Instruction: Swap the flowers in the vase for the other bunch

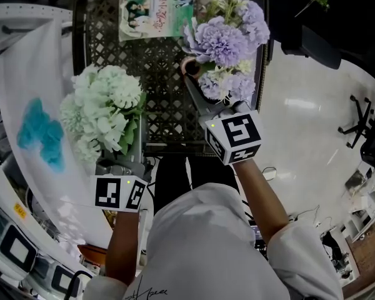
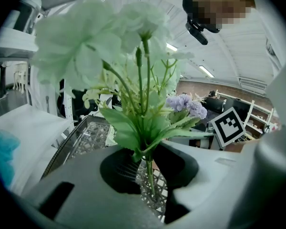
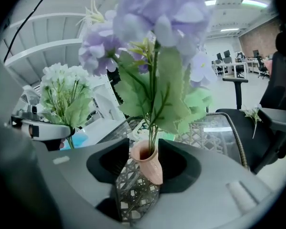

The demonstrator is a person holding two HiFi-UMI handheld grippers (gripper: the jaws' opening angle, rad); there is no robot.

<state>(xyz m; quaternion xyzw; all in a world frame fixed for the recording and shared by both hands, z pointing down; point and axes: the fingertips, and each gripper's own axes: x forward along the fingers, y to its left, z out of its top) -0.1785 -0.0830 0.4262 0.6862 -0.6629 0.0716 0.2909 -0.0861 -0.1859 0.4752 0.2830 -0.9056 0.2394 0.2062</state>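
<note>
Lattice table (image 1: 155,74): one vase (image 1: 190,66), two bunches (image 1: 103,108) (image 1: 228,36)

Head view looks steeply down; gripper views share the purple flowers (image 1: 222,39).

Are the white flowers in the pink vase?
No, the pink vase holds the purple flowers, while the white flowers are clamped by their stems in the left gripper.
</note>
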